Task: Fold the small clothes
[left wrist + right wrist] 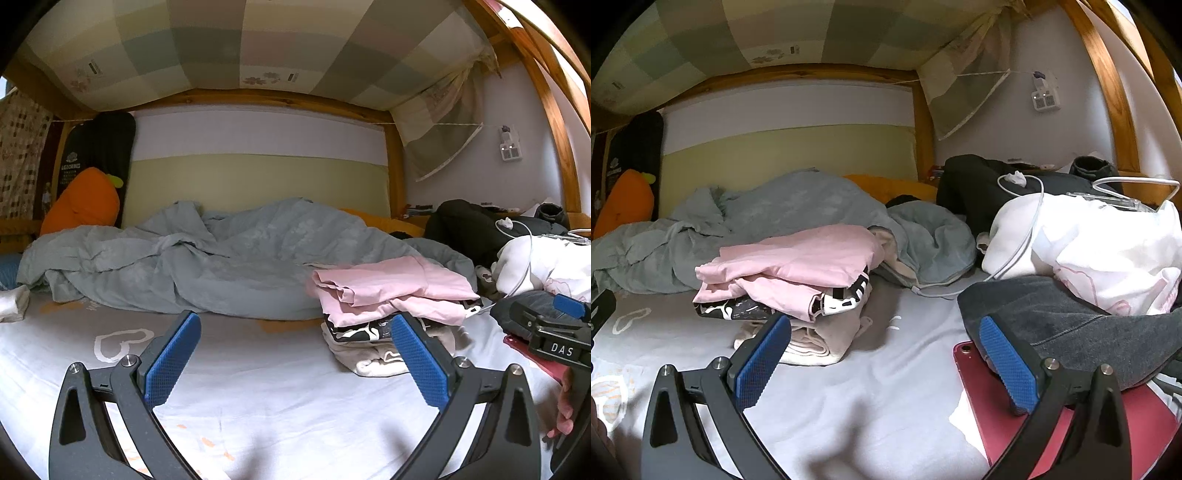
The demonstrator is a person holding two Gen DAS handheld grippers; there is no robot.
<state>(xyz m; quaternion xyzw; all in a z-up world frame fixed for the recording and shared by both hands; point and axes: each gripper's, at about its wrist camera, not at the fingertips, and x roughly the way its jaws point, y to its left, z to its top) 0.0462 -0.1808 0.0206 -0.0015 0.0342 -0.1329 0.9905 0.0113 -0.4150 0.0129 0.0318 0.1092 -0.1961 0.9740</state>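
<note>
While both my left gripper (295,360) and right gripper (884,363) hang spread and empty, a folded stack (798,280) sits done; the grey garment (1071,325) looks unfolded.

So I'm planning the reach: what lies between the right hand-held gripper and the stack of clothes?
Only bare grey bedsheet separates the right hand-held gripper from the clothes stack, seen in the right wrist view.

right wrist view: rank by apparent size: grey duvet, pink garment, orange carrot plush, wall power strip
1. grey duvet
2. pink garment
3. orange carrot plush
4. wall power strip
Plush and strip sit farther back, so true sizes stay unsure.
</note>
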